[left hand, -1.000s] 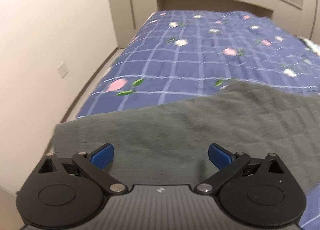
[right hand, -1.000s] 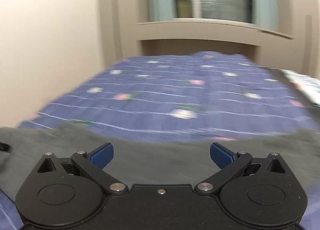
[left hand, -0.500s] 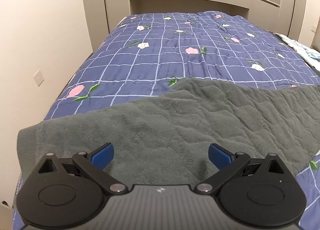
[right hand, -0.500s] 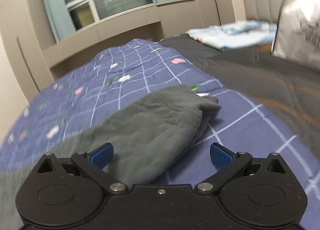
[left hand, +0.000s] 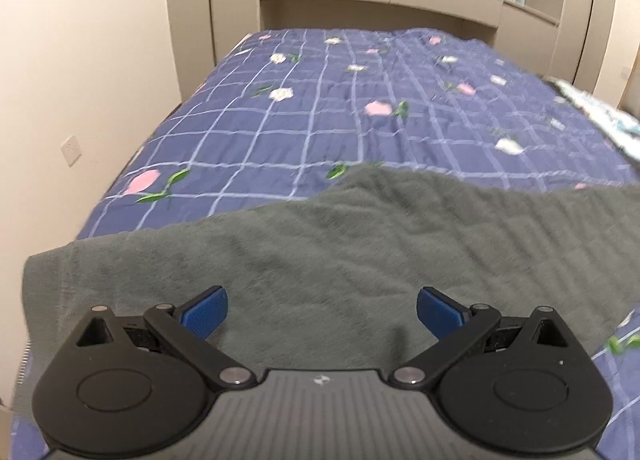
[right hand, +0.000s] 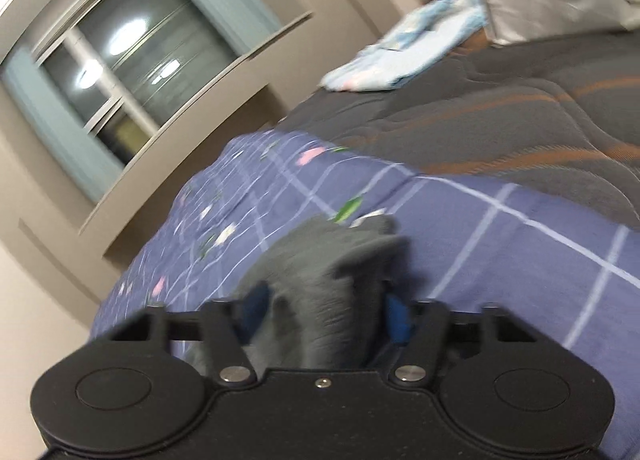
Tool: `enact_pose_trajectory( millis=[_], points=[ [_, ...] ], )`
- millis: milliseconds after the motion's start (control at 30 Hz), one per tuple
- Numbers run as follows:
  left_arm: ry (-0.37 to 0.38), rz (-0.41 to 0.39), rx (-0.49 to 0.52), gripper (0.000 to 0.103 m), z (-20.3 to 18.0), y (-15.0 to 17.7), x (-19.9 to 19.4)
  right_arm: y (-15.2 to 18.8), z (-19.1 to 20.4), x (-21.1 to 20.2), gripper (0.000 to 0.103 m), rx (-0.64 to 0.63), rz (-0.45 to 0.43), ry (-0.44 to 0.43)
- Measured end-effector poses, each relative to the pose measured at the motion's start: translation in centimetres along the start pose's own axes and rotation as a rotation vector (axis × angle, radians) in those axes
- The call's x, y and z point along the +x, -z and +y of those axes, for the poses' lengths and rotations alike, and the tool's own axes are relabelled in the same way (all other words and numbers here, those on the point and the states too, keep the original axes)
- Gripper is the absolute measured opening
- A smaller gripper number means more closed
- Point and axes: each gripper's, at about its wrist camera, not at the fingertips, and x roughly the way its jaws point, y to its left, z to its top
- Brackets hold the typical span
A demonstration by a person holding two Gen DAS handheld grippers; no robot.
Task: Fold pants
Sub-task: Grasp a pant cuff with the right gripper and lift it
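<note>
Your work surface is the bed, covered by a blue checked floral quilt [left hand: 320, 127]. A dark grey blanket with orange stripes [right hand: 520, 107] lies beyond the quilt in the right wrist view, with a light blue cloth [right hand: 400, 55] on it. The grey fleece pants [left hand: 340, 252] lie spread across the near end of the quilt. Your left gripper [left hand: 322, 312] hovers over the pants with its jaws spread wide, holding nothing. Your right gripper [right hand: 324, 312] has its blue pads drawn in against a bunched end of the pants [right hand: 320, 280], clamping the fabric.
</note>
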Motion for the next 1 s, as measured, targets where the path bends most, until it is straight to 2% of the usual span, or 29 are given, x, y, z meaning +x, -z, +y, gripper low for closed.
enact_pose_trajectory(
  millis=[33,100,200,400,633,733,1000],
  points=[
    [0.017,-0.008,-0.004,0.103,-0.4,-0.2,-0.1,0.0,-0.1,-0.1,0.038,0.003,0.000,-0.002],
    [0.051,-0.016,0.005,0.103,-1.2,-0.5,-0.2,0.0,0.3,-0.4,0.026,-0.029,-0.009,-0.004],
    [0.084,-0.013,0.032,0.103,-2.9,-1.0,-0.2,-0.2,1.7,-1.2,0.021,-0.092,-0.032,-0.005],
    [0.153,-0.017,0.029,0.103,-4.5,-1.6,-0.8,-0.2,5.9,-3.5,0.019,-0.306,-0.083,-0.040],
    [0.189,-0.034,-0.006,0.103,-4.3,-1.9,-1.8,1.0,11.6,-6.8,0.019,-0.580,-0.140,-0.089],
    [0.219,-0.029,-0.044,0.103,-4.0,-2.3,-1.9,1.9,13.9,-8.3,0.018,-0.635,-0.131,-0.132],
    [0.394,-0.033,-0.175,0.103,-4.0,-4.0,-2.1,8.0,20.6,-12.6,0.017,-0.910,-0.112,-0.261]
  ],
)
